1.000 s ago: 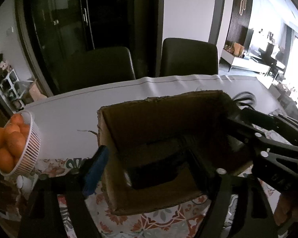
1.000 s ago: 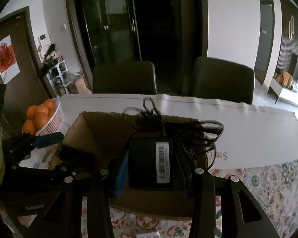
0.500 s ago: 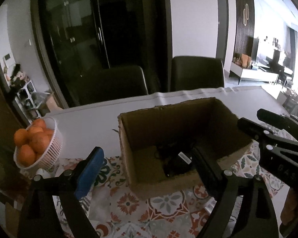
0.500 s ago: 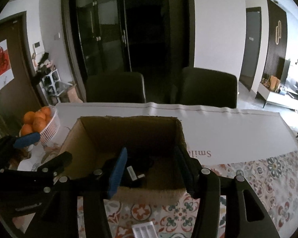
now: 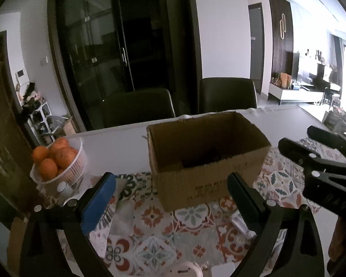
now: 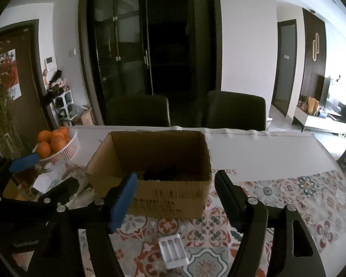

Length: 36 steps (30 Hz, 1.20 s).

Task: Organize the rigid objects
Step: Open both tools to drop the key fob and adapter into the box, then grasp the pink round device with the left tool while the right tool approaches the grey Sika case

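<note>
One open brown cardboard box (image 6: 160,175) standing on the patterned tablecloth (image 6: 288,198), its front wall printed with dark lettering. Inside, low against the box floor, one dark object (image 6: 160,174), only partly seen over the front rim; impossible to tell more of its shape. Two grippers, both held back from the box on the near side. Left gripper (image 5: 170,198): jaws spread wide, nothing between them, one blue pad (image 5: 99,204) on its left finger, the box seen through the gap. Right gripper (image 6: 175,198): jaws likewise spread wide and empty, one blue pad (image 6: 123,202) on the left finger, the box front showing between the fingers. One small white tray with three ribbed slots (image 6: 173,250) lying flat on the cloth, near the right gripper and apart from the box. One white slatted basket (image 5: 67,173) to the left of the box, well apart from it, heaped with oranges (image 5: 55,157), about five countable. One small white round cap or jar (image 5: 63,188) just beside the basket's foot. Two dark chair backs (image 6: 138,110) behind the far edge of the table. One pale round object (image 5: 184,270) at the bottom edge of the left view, cut off.
</note>
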### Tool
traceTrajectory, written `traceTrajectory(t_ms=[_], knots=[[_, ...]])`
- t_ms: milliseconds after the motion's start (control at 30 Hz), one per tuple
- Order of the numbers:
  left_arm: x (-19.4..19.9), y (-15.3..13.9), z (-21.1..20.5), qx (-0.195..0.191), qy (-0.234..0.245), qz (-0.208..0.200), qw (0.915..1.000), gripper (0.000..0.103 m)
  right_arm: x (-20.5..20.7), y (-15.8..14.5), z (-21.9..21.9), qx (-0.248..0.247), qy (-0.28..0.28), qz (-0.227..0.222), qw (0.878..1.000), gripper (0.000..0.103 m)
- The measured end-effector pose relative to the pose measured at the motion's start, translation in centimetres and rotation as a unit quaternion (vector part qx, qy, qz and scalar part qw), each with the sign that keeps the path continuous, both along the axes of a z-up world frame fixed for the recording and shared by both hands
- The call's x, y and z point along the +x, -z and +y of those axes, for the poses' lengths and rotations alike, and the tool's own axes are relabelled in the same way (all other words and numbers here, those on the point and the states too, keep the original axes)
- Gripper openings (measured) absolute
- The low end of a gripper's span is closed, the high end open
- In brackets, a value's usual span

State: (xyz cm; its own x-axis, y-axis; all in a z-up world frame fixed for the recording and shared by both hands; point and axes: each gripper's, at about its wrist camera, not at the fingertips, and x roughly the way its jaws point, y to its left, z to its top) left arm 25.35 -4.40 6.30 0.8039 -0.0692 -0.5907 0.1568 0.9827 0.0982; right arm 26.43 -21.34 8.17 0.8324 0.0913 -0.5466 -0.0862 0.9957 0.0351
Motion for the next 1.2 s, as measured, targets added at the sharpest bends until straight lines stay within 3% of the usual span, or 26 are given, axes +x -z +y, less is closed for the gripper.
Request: traceTrajectory(t_ms=[267, 633, 1200], knots=[[-4.4, 1.6, 0.6, 0.014, -0.007, -0.011, 0.9998, 0.099, -4.6, 0.7, 0.8, -0.031, 0.011, -0.026, 0.999, 0.077], [-8.8, 4.4, 1.7, 0.009, -0.022, 0.005, 0.9997, 0.1, -9.3, 3.5, 1.5, -0.026, 0.009, -0.024, 0.999, 0.079], [-11.0, 10.5, 1.8, 0.017, -0.017, 0.071, 0.9972, 0.1, -11.9, 9.1, 1.2, -0.04, 0.028, 0.045, 0.998, 0.08]])
